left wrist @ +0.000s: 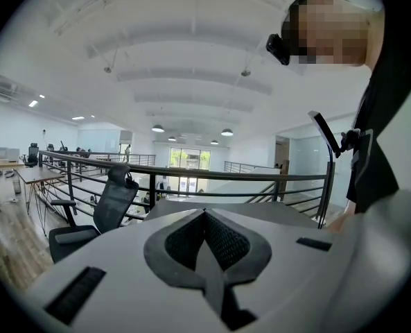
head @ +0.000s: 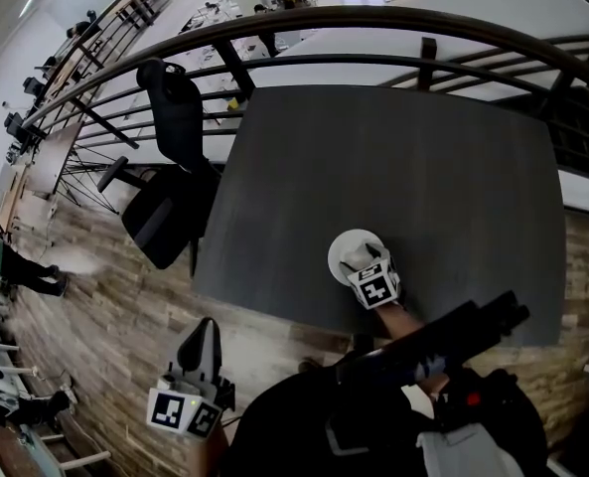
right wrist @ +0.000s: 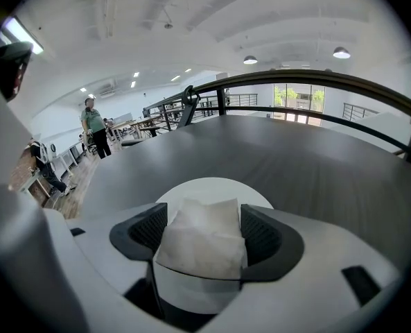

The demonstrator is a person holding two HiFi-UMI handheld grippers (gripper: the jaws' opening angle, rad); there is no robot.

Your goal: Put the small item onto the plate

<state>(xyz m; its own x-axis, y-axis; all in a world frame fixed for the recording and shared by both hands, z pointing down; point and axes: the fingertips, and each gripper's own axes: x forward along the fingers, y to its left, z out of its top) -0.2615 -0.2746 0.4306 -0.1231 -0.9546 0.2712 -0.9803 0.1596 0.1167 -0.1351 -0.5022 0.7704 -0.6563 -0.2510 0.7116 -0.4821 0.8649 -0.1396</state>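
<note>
Small item (right wrist: 202, 245), a white folded pad: dark bench (head: 403, 157) around, office chair (head: 170, 167) and railing (head: 393, 23) beyond, plate (right wrist: 212, 186) half hidden behind it, contact with plate unclear, pad pinched between right tongs (right wrist: 205, 224) at frame centre, left tongs (left wrist: 206, 214) closed, empty, off the bench.

A dark grey rectangular worktop (head: 393, 167) with a matte, faintly streaked surface stands on a wood-plank floor (head: 105, 336). One round white plate (head: 344, 249) lies flat on it, close to the near edge and right of the middle. The other visible parts of the surface are bare, dark and evenly lit.
</note>
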